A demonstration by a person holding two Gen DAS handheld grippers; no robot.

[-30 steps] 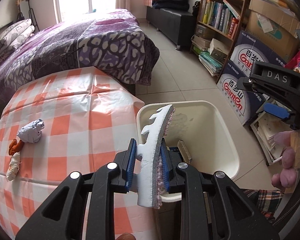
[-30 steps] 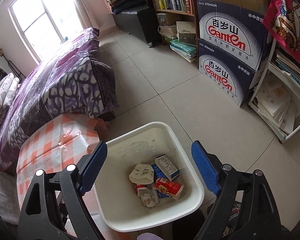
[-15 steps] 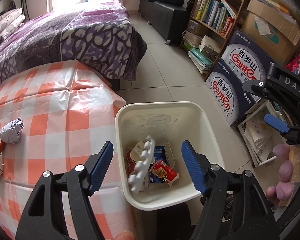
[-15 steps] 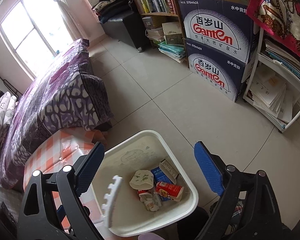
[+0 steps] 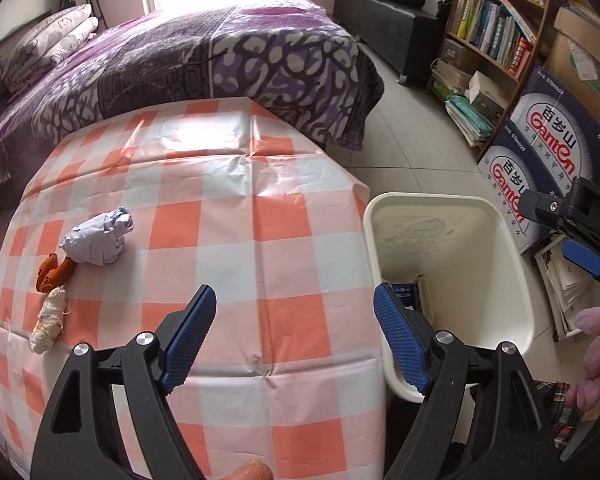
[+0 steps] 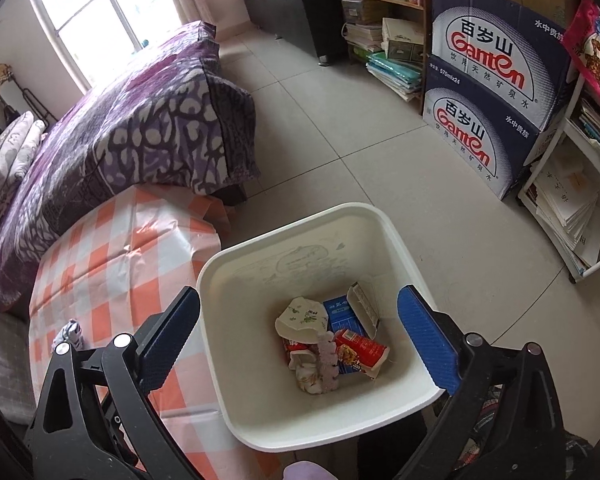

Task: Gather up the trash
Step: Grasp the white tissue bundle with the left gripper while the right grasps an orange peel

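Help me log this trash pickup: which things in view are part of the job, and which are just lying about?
Part of the job:
- crumpled paper ball
- orange scrap
- whitish scrap
- white bin, holding dropped comb-like piece
- left gripper, jaws opening, nothing between

Lying about:
- bed
- bookshelf
- Ganten boxes

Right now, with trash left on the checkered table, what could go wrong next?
The crumpled grey paper ball is light and may roll from the opening left gripper. The orange scrap and white scrap sit close together, so one grab may scatter them. The white plastic bin stands beside the table; overreaching could knock it.
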